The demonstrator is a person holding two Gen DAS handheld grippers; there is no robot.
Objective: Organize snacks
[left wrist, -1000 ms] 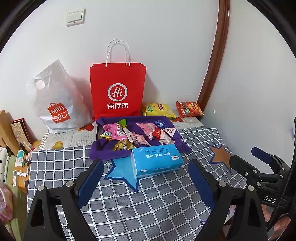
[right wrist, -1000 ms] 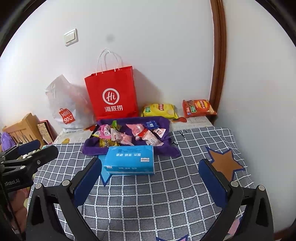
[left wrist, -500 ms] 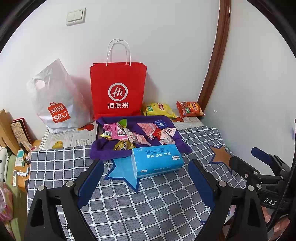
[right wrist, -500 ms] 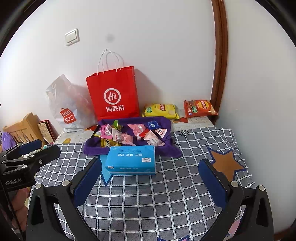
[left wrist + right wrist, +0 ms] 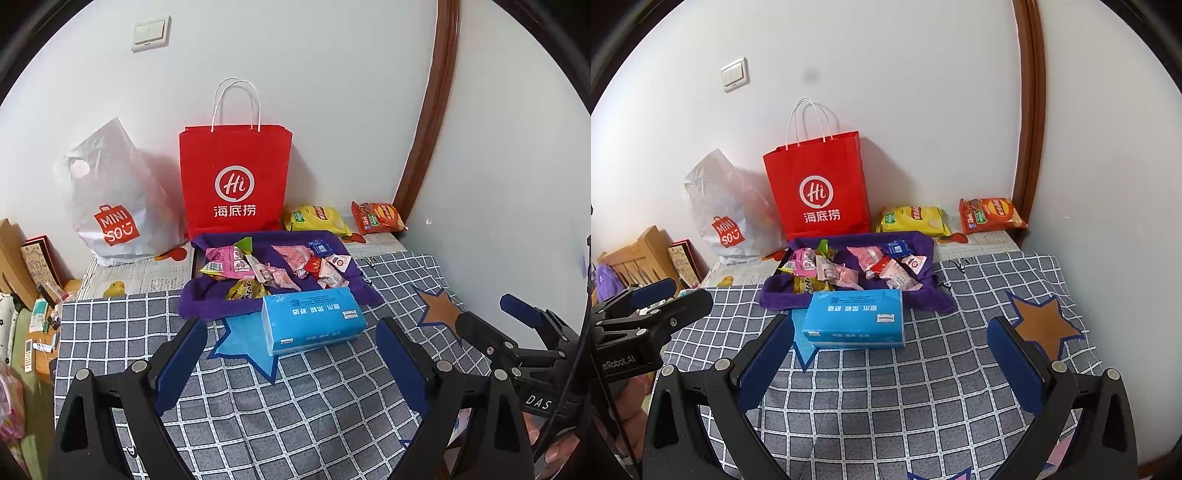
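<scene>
Both wrist views: left gripper (image 5: 291, 354) and right gripper (image 5: 892, 354) hover, jaws spread.

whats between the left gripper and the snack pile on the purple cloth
The blue tissue pack lies on the checked tablecloth between the open left gripper and the snack pile on the purple cloth; the left wrist view shows this.

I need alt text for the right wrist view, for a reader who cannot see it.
An open right hand-held gripper hovers over a checked cloth, facing a blue tissue pack. Behind it a purple tray holds small snacks; a red bag and two chip bags stand by the wall.
</scene>
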